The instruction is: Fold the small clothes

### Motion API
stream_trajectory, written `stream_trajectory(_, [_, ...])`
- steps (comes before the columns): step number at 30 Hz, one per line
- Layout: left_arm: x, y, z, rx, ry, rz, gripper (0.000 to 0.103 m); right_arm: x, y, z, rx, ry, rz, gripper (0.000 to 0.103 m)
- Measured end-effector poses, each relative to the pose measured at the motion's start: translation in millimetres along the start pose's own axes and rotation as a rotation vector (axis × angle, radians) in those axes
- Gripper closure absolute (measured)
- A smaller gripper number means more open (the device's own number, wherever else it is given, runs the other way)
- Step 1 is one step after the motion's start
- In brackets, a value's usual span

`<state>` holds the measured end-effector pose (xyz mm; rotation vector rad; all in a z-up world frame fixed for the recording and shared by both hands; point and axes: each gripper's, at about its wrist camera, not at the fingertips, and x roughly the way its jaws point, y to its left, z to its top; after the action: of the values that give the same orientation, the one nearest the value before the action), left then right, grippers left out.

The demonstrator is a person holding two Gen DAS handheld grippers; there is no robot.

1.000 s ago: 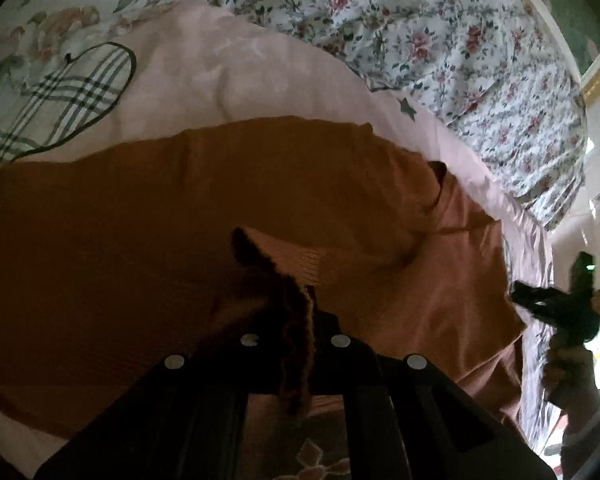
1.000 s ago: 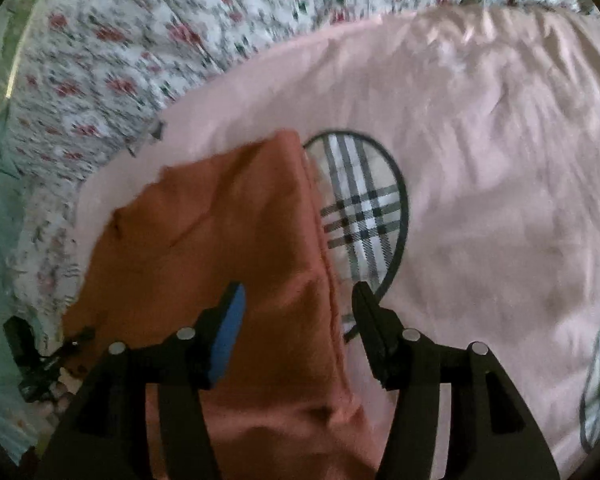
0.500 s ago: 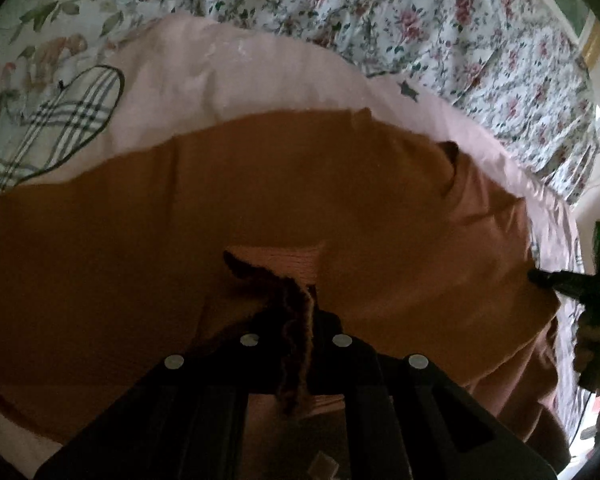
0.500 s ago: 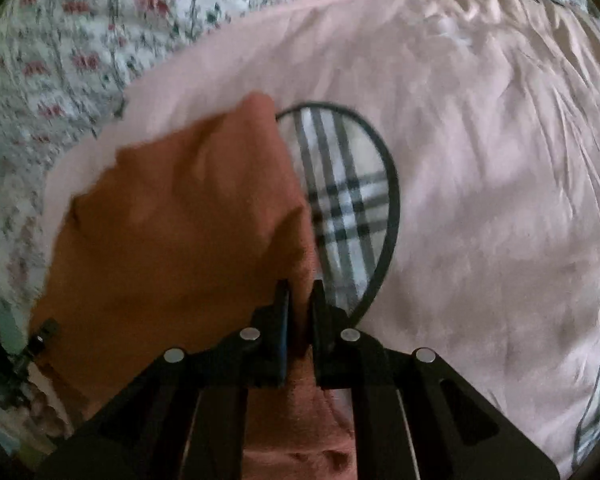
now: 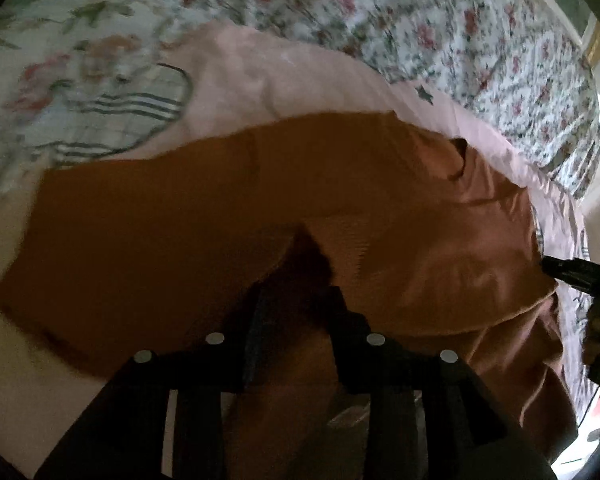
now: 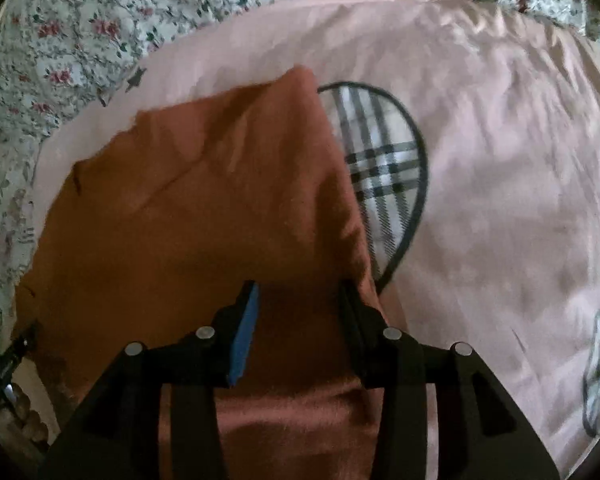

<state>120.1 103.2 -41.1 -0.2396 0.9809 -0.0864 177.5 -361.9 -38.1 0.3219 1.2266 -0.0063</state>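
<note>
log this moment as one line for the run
left gripper: opening over sleeve cuff | right gripper: opening, over rust top | pink sheet

The premises are presenting as a bedroom in a private home. A bed (image 6: 500,140) is filling both views, and a pink quilt (image 5: 284,80) with plaid heart patches (image 6: 384,168) is lying across it. A floral bedspread (image 5: 480,40) is showing beyond the quilt, and a pale wall is appearing at the right edge of the left view.
</note>
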Motion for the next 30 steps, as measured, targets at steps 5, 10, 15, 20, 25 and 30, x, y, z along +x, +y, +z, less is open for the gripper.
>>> stream_trajectory(5, [-17, 13, -3, 0.017, -0.025, 0.069, 0.036, -24, 26, -25, -0.010, 0.001, 0.106, 0.059])
stream_trajectory(10, [-8, 16, 0, 0.036, -0.001, 0.140, 0.020, -28, 56, -49, -0.028, 0.039, 0.180, 0.057])
stream_trajectory(15, [16, 12, 1, 0.062, 0.059, 0.103, 0.019, -33, 76, -63, -0.058, 0.061, 0.212, 0.056])
stream_trajectory(20, [32, 22, 6, 0.020, 0.098, 0.064, 0.090, -32, 81, -66, -0.057, 0.066, 0.204, 0.056])
stream_trajectory(25, [4, 17, 11, 0.031, 0.025, 0.039, 0.101, -36, 72, -66, -0.032, 0.053, 0.200, 0.056])
stream_trajectory(30, [-32, -19, 38, 0.019, -0.072, -0.106, 0.101, -37, 68, -61, -0.016, 0.033, 0.209, 0.056])
